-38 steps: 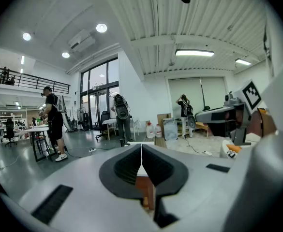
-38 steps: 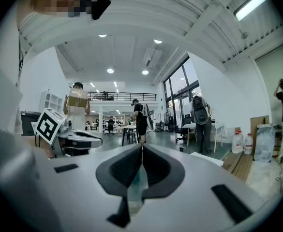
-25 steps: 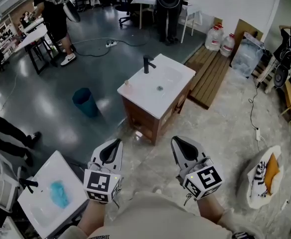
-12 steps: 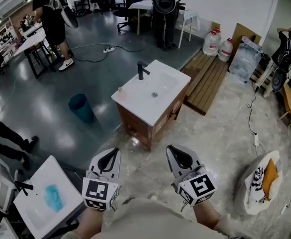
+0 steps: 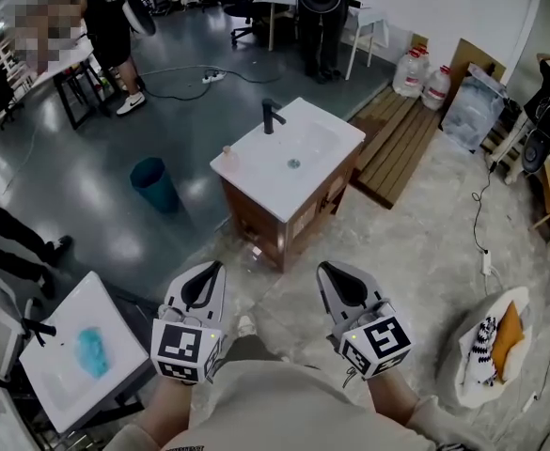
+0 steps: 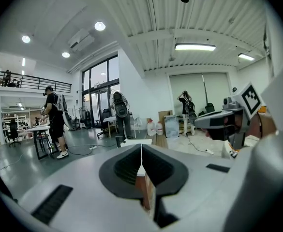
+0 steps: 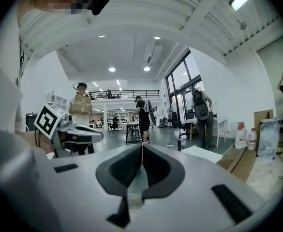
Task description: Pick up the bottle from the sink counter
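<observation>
Nearest, both tongs are held low in front of the person, side by side and apart. The left gripper (image 5: 214,269) is clenched with nothing in it; in the left gripper view its jaws meet in a thin seam (image 6: 141,156). The right gripper (image 5: 326,271) is clenched and empty too, and its pads close on each other in the right gripper view (image 7: 142,153). Each carries its marker cube toward the person's wrists.

To the lower left stands a second white basin top (image 5: 63,332) with a blue cloth (image 5: 92,353) lying on it. At the lower right a pale bag (image 5: 495,341) sits on the floor.

Ahead of the tongs, well apart from both, stands the sink counter (image 5: 256,175), a white top on a brown wooden cabinet (image 5: 289,225). The bottle (image 5: 226,150), small and pale, stands upright at the counter's left corner, close to the edge. A black faucet (image 5: 270,116) rises at the far edge and the drain (image 5: 293,163) sits in the middle of the basin.

Left of the counter a blue bin (image 5: 152,184) stands on the dark floor. To the right lies a wooden pallet (image 5: 397,144), with two water jugs (image 5: 423,71) beyond it. Farther back a person in dark clothes (image 5: 317,17) stands beside a white table.
</observation>
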Tool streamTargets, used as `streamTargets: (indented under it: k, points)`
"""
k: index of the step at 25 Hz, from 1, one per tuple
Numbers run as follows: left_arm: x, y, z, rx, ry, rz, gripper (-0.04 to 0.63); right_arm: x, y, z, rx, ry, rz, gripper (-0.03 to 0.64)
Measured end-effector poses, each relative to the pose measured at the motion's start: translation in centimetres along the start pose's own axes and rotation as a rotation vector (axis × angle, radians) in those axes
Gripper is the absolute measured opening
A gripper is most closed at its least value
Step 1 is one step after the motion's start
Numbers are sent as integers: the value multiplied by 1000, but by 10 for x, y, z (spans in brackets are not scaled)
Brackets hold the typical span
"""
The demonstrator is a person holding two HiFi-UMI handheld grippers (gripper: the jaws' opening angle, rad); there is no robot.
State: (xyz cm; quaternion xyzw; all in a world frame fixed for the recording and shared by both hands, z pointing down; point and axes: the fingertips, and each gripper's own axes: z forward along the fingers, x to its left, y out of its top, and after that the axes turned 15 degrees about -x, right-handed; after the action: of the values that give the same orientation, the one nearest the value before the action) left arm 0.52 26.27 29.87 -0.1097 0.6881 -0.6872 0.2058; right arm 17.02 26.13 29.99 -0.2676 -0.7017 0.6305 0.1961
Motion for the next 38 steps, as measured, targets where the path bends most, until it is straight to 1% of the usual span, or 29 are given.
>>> streamTargets:
  k: [7,11,18,24,29,38]
  points:
    - [3,-10,17,-2,7,2,8,-10,-12,11,9,11,5,0]
    - [7,-24,33,-1,-2,-4,8,-20,-25,23,11,16,-1,0]
    - [35,-44,64,5,5,-24,8,-34,-50,61,39,21,3,1]
    - [74,-57,94,21,10,-36,8,-46,-63,111,56,25,3,0]
    - [115,-63,131,39,2,-52,8,-58,-70,163,86,22,9,0]
    - [206,-72,209,59,-33,-82,8,-83,-84,280,139,12,13,0]
